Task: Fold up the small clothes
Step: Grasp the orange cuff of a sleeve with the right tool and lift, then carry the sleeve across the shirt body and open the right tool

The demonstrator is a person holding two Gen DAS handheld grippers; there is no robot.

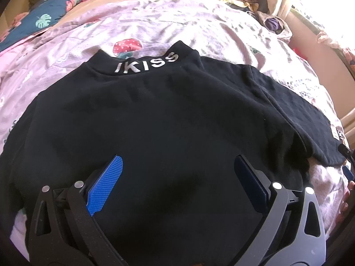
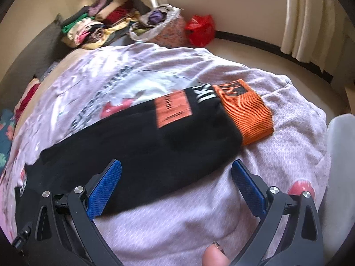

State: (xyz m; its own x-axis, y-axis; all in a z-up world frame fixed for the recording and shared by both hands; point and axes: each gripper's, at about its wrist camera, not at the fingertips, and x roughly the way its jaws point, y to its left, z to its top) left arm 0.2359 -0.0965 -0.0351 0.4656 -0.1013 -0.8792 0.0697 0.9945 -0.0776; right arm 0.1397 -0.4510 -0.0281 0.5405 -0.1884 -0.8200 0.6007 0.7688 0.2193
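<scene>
A black sweatshirt (image 1: 166, 115) with "IKISS" on its collar (image 1: 146, 63) lies spread flat on a pink printed bedsheet (image 1: 199, 28). My left gripper (image 1: 177, 164) is open just above the shirt's body, holding nothing. In the right wrist view one black sleeve (image 2: 144, 139) stretches across the sheet, with an orange patch (image 2: 173, 108) and an orange ribbed cuff (image 2: 246, 113). My right gripper (image 2: 176, 166) is open over the sleeve's near edge, holding nothing.
A pile of clothes (image 2: 97, 26) lies at the back of the bed. A cloth bag (image 2: 159, 25) and a red plastic bag (image 2: 200, 31) sit on the floor beyond it. A blue floral fabric (image 1: 42, 20) lies far left. Curtains (image 2: 306, 17) hang at right.
</scene>
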